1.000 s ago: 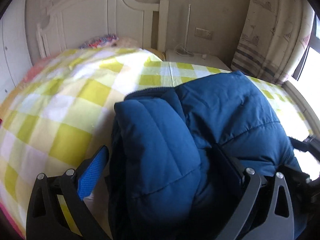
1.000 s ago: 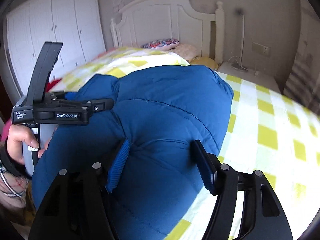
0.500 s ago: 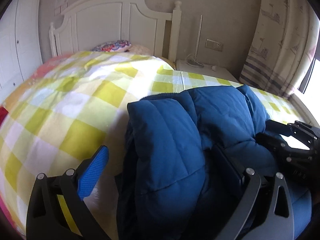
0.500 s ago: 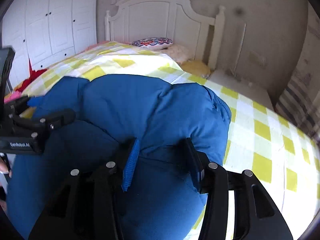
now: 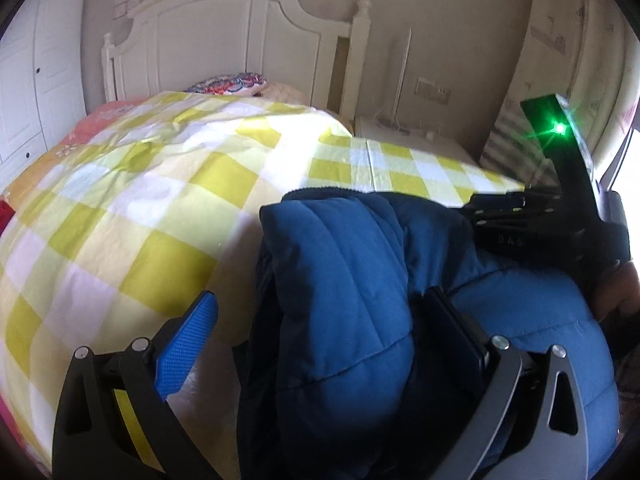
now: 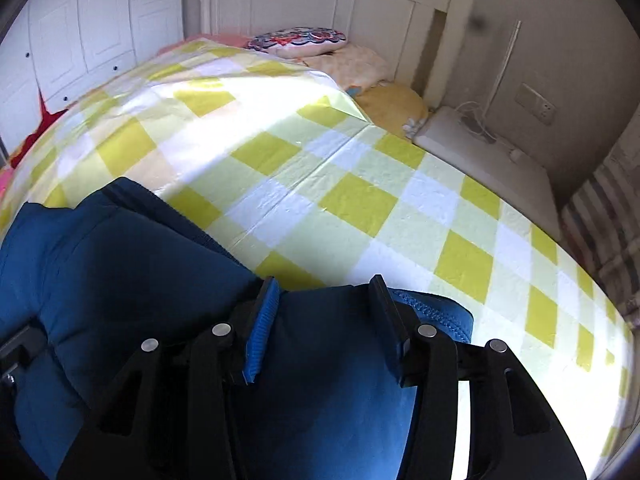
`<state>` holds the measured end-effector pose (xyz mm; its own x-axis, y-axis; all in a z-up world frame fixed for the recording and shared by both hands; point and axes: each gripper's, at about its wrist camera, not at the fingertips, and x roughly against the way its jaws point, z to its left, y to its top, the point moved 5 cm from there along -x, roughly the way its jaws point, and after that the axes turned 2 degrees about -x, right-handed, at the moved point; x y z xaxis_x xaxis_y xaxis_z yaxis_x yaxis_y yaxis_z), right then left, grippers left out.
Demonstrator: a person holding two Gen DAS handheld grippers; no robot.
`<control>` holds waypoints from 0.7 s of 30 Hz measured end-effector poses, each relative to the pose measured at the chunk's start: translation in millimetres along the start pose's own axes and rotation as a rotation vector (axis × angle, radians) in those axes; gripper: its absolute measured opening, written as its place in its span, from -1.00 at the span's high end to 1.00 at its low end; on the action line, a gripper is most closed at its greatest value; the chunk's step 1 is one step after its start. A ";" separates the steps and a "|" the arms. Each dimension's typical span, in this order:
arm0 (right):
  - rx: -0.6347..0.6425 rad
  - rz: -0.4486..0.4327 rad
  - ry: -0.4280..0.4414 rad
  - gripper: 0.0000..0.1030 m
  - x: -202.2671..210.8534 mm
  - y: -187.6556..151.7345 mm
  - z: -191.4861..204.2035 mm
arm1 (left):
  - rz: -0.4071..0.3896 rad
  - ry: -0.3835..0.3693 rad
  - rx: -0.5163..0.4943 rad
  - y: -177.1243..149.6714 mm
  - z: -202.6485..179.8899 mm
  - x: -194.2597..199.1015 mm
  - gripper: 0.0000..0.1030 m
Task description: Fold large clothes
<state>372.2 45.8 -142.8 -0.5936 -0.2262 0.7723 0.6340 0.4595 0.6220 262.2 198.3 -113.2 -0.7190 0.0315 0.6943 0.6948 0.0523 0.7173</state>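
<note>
A blue padded jacket lies bunched on the yellow-checked bedspread. My left gripper is spread wide around a thick fold of it. Its right finger sinks into the cloth, while the blue left pad stands clear of it. My right gripper is shut on a fold of the jacket near its zipped edge. In the left wrist view the right gripper's black handle, with a green light, rises at the right, held by a hand.
A white headboard and a patterned pillow are at the far end of the bed. A white nightstand with cables sits to the right, beside a striped curtain. White wardrobe doors stand on the left.
The right gripper closed on the jacket's fold and carried it across the bed toward the left gripper, uncovering more bedspread. The left gripper stayed spread around its fold.
</note>
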 end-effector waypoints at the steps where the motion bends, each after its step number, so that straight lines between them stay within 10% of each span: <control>1: -0.008 -0.008 0.005 0.09 1.1 0.0 -3.5 | 0.017 0.002 -0.021 3.4 -2.8 2.3 -0.95; 8: -0.043 -0.024 0.032 0.09 1.7 -2.1 -4.3 | -0.126 -0.074 0.010 80.3 -6.9 46.1 -0.95; 14: -0.095 -0.036 0.059 0.09 2.5 -2.3 -8.4 | 0.134 0.057 -0.044 48.8 0.3 -75.0 -0.96; 17: -0.124 -0.037 0.072 0.08 3.9 -3.4 -11.2 | 0.143 -0.035 0.076 41.5 21.4 -79.1 -0.96; 21: -0.134 -0.031 0.020 0.07 29.4 -2.3 -7.7 | 0.116 0.054 -0.012 41.3 11.1 -76.6 -0.96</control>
<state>357.1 31.5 -120.5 -0.6047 -0.2561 0.7541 0.6768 0.3338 0.6561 345.8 209.1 -137.4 -0.6322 -0.0167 0.7746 0.7737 0.0394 0.6323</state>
